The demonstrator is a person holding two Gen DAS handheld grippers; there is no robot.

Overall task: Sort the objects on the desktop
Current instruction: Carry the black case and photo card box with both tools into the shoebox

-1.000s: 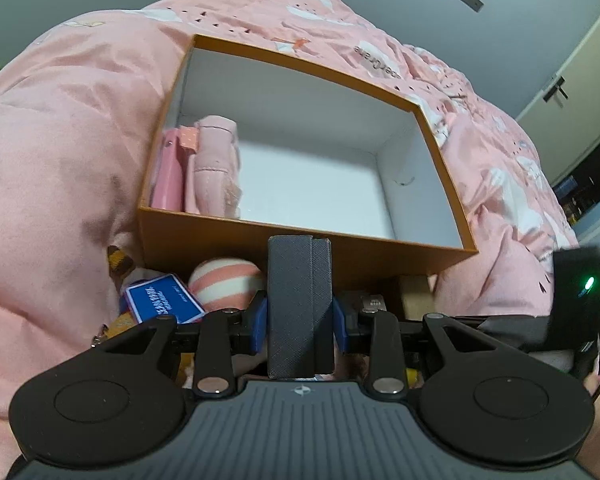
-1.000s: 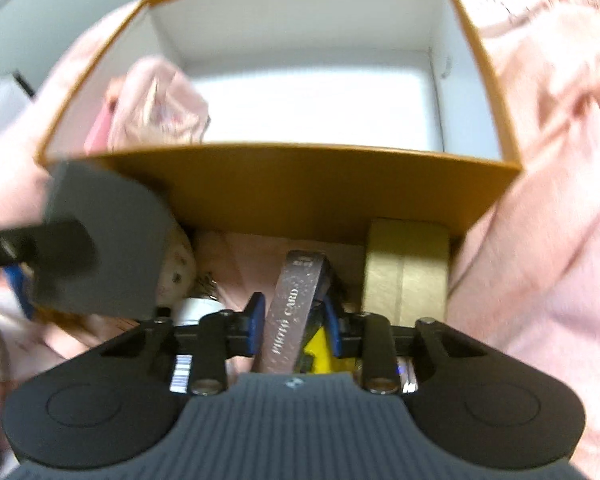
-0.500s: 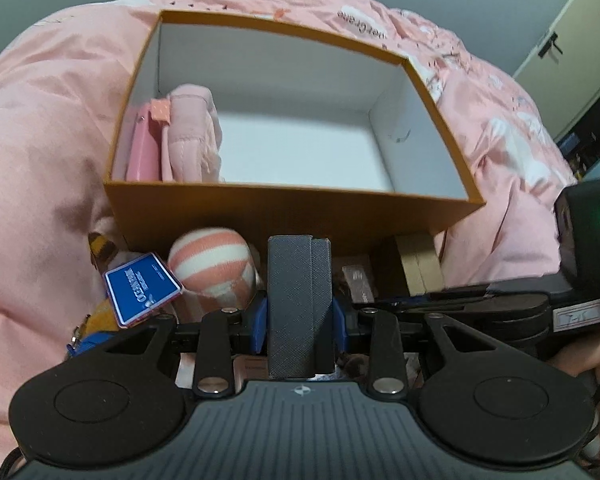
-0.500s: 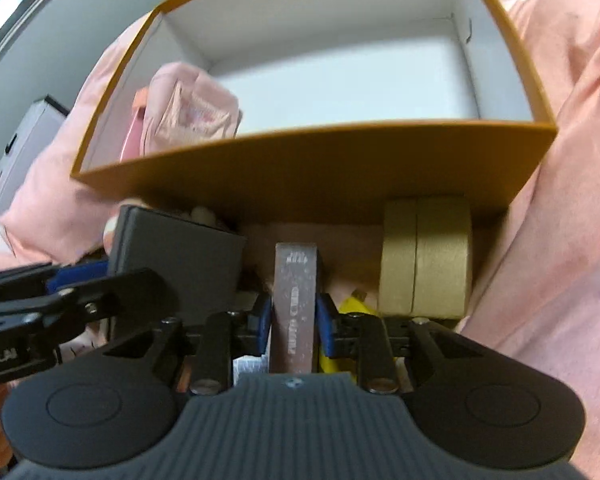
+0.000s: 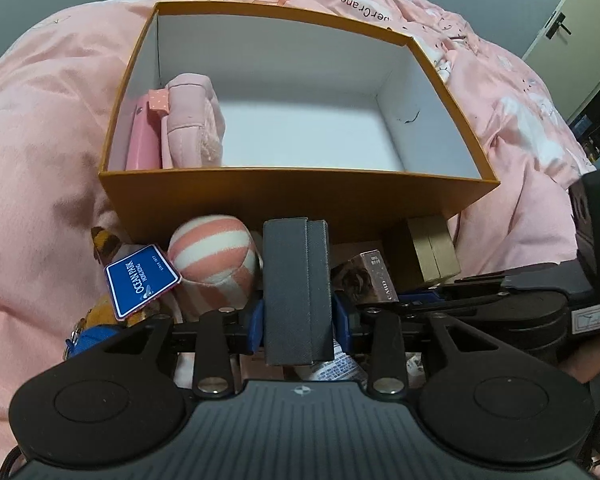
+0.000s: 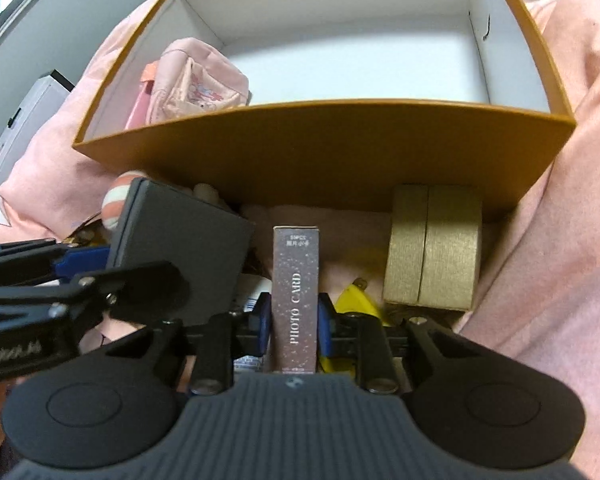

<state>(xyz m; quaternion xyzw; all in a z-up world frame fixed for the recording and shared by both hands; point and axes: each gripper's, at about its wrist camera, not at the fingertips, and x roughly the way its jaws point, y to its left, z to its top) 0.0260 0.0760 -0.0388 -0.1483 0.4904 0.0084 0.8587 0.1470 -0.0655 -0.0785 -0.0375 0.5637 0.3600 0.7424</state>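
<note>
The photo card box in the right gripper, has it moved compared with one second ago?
Yes. The photo card box has straightened upright and shifted left, away from the gold box that stands against the orange box.

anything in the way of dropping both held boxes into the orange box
Only its near wall, which rises ahead of the grey box and photo card box. Pink pouches fill the left end; the rest of the floor is bare.
</note>
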